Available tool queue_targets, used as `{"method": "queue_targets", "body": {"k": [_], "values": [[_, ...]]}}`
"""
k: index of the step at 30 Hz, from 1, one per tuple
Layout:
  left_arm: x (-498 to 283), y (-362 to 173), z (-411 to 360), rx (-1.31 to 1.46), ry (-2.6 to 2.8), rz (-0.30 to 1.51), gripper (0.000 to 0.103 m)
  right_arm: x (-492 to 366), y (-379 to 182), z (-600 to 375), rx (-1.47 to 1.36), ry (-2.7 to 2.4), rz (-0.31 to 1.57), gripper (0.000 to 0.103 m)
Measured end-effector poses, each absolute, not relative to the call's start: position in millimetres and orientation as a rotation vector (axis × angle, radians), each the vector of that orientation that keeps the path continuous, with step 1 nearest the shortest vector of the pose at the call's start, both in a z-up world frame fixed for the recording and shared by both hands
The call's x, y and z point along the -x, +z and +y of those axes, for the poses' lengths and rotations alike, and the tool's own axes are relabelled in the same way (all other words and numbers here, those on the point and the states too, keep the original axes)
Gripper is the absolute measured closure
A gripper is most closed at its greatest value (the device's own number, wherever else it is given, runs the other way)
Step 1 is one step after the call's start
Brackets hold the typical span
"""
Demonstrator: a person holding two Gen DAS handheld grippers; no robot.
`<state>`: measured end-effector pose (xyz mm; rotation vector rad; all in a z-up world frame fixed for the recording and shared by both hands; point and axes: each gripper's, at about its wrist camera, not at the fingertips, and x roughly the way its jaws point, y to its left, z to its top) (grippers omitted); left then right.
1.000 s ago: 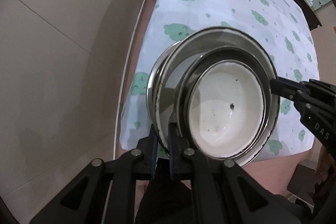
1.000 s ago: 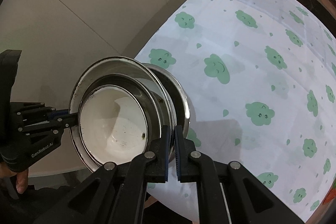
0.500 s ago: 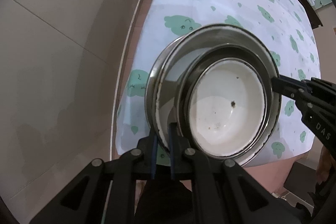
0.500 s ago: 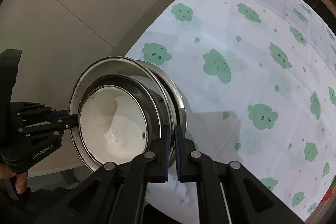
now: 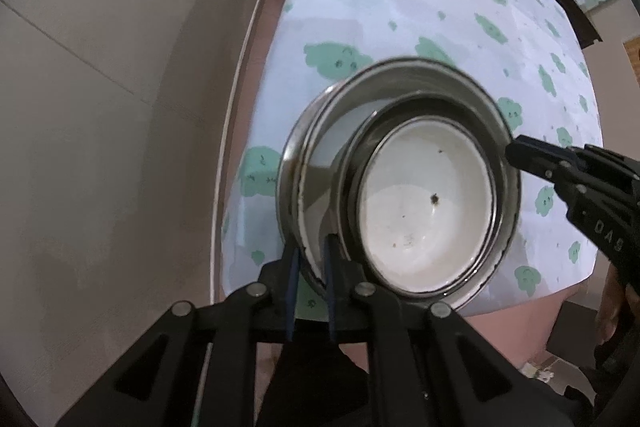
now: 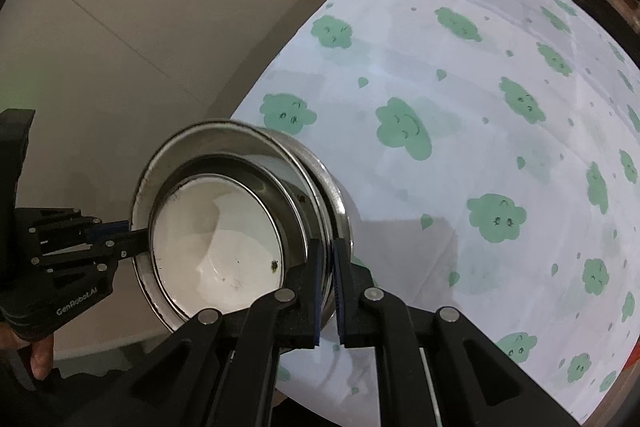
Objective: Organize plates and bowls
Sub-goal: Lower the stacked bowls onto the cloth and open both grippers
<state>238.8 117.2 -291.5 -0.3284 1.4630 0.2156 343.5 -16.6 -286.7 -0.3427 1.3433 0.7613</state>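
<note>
A stack of nested bowls [image 5: 400, 183] [image 6: 240, 219] stood at the near corner of the table [image 5: 460, 11] [image 6: 460, 107], on a white tablecloth printed with green clouds [image 5: 336, 55] [image 6: 404, 129]. The outermost steel bowl [image 5: 316, 135] [image 6: 328, 187] carried a second steel bowl [image 5: 320, 115] [image 6: 220, 131], and inside that sat a darker-rimmed steel bowl [image 5: 352, 163] [image 6: 292, 211] holding a white bowl [image 5: 424, 203] [image 6: 216, 239]. A dark speck lay on the white bowl's floor, with a few fainter marks around it.

The left gripper [image 5: 310, 267] [image 6: 132, 235] straddled the stack's rim on the side nearest the table's edge. Its jaws were easing apart, with the rim of the steel bowls between the blue pads; in its own wrist view a gap showed on either side of the rim, so the pads no longer pressed on it.

The right gripper [image 6: 328, 279] [image 5: 516, 151] stood at the opposite side of the stack, clenched on the rim of the steel bowls, with the blue pads nearly together and the thin edge pinched between them.

A person's hand [image 6: 38, 355] showed partly below the left gripper's body. Beige floor tiles [image 5: 100, 107] [image 6: 140, 7] lay beyond the table's edge.
</note>
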Motion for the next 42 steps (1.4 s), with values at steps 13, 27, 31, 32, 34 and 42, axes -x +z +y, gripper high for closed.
{"method": "queue_targets", "body": {"k": [13, 27, 31, 32, 34, 42], "values": [[-218, -246, 102, 0.244, 0.088, 1.282, 0.064, -282, -236, -48, 0.259, 0.626, 1.217, 0.093], [-171, -150, 46, 0.074, 0.015, 0.876, 0.033, -199, -136, -122, 0.192, 0.417, 0.729, 0.049], [-147, -117, 28, 0.028, 0.02, 0.756, 0.026, -164, -105, -140, 0.179, 0.381, 0.581, 0.043], [-141, -112, 24, 0.024, 0.019, 0.746, 0.025, -157, -100, -144, 0.18, 0.373, 0.559, 0.041], [-124, -100, 18, 0.027, 0.01, 0.707, 0.02, -136, -90, -151, 0.183, 0.352, 0.5, 0.038], [-67, -78, 2, 0.025, -0.01, 0.642, 0.009, -73, -68, -171, 0.149, 0.318, 0.409, 0.032]]}}
